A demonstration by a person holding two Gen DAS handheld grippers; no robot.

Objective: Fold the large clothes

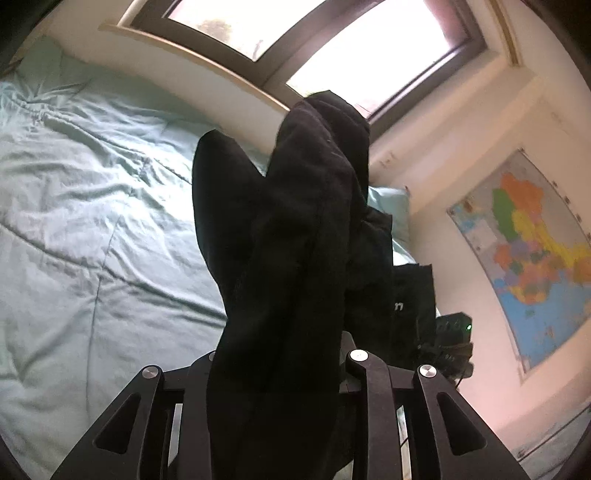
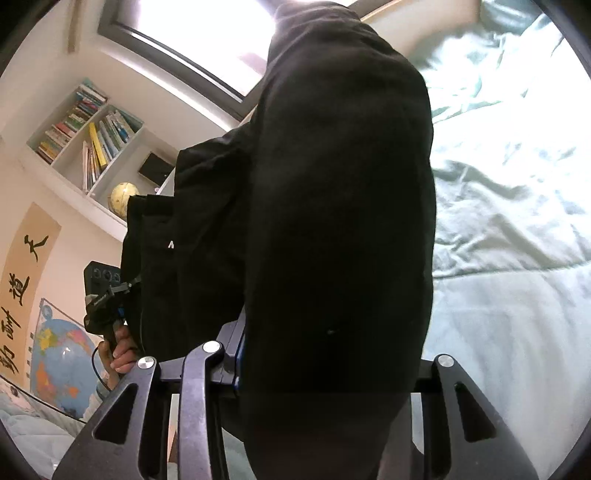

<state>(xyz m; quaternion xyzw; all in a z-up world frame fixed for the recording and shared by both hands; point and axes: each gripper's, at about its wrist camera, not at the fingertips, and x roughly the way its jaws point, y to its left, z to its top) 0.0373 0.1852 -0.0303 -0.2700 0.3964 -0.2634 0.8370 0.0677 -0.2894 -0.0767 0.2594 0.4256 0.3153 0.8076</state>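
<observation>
A large black garment [image 1: 295, 236] hangs in the air above the bed, held by both grippers. My left gripper [image 1: 280, 362] is shut on a thick bunch of its cloth, which covers the fingertips. My right gripper [image 2: 317, 354] is shut on another part of the black garment [image 2: 332, 206], which fills the middle of the right wrist view and hides the fingertips. The other hand-held gripper shows past the cloth in each view: the right one in the left wrist view [image 1: 452, 332], the left one in the right wrist view [image 2: 103, 291].
A bed with a wrinkled pale green quilt [image 1: 81, 206] lies below, also in the right wrist view [image 2: 509, 229]. A window [image 1: 295, 33] is behind it. A wall map [image 1: 532, 258], a bookshelf [image 2: 88, 133] and a globe [image 2: 123, 197] stand at the sides.
</observation>
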